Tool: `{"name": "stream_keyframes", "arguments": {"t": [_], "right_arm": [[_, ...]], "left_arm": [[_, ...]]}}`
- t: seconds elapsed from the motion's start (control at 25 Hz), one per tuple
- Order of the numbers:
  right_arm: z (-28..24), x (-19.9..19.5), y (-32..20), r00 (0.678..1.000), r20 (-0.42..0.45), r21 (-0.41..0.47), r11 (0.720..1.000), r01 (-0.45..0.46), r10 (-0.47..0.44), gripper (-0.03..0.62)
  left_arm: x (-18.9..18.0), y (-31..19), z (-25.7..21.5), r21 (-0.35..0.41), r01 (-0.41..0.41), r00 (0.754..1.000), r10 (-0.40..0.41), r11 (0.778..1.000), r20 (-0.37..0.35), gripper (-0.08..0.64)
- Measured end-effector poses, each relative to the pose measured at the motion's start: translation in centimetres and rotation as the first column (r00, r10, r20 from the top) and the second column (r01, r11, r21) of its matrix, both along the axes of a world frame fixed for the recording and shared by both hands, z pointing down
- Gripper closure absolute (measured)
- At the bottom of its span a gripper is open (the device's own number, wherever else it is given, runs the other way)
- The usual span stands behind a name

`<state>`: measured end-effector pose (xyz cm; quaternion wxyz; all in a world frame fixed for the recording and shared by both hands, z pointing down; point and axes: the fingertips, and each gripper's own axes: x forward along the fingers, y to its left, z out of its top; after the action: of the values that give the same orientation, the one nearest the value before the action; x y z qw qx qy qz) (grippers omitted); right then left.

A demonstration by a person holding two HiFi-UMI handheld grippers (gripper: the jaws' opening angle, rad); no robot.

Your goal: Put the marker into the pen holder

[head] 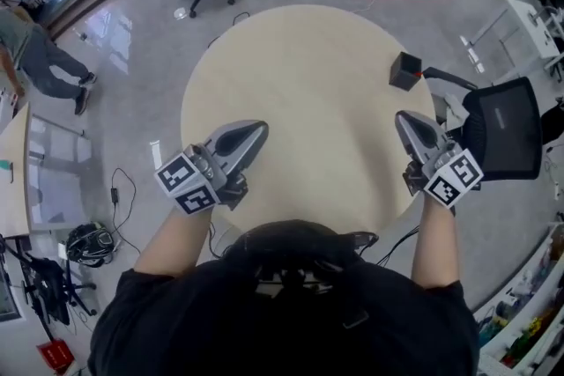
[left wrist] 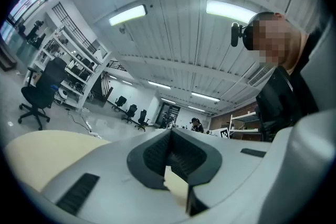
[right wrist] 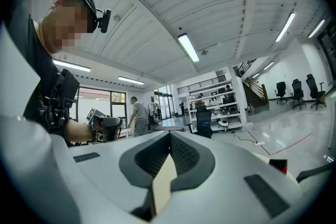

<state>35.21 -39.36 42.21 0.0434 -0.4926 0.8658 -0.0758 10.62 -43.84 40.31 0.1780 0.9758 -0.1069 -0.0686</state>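
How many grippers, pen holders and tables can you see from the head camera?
grippers: 2, the left gripper and the right gripper
pen holder: 1
round table: 1
total: 4

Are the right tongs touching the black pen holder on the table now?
Apart. The head view shows a strip of bare table between the tips of the right tongs and the pen holder, which stands farther along the table edge.
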Motion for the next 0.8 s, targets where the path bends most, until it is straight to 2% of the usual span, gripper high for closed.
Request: {"name": "stream_keyframes", "arguments": {"t": [0.2, 0.4, 0.56, 0.8], "right_arm": [[-2.1, -6.6, 1.7, 1.000, 0.009, -0.017, 1.000, 0.013, -0.013, 0.589], [-3.8, -9.7, 3.9, 1.000, 0.005, -0.019, 1.000, 0.003, -0.003, 0.588], [-5.7, -10.2, 5.4, 1.000, -0.004, 0.000, 1.000, 0.003, -0.003, 0.588], [-7.6, -8.5, 7.7, 0.999, -0.025, 0.045, 0.998, 0.046, -0.045, 0.588]], "left_arm": [[-8.7, 1.1, -2.2, 0.026, 0.038, 0.998, -0.037, 0.999, -0.041, 0.566], [-15.0, 2.1, -2.7, 0.019, 0.093, 0.993, -0.091, 0.996, -0.075, 0.566], [-16.3, 2.9, -3.4, 0.020, 0.114, 0.989, -0.112, 0.993, -0.095, 0.566], [-14.4, 5.6, -5.5, 0.073, 0.138, 0.986, -0.130, 0.988, -0.108, 0.566]]}}
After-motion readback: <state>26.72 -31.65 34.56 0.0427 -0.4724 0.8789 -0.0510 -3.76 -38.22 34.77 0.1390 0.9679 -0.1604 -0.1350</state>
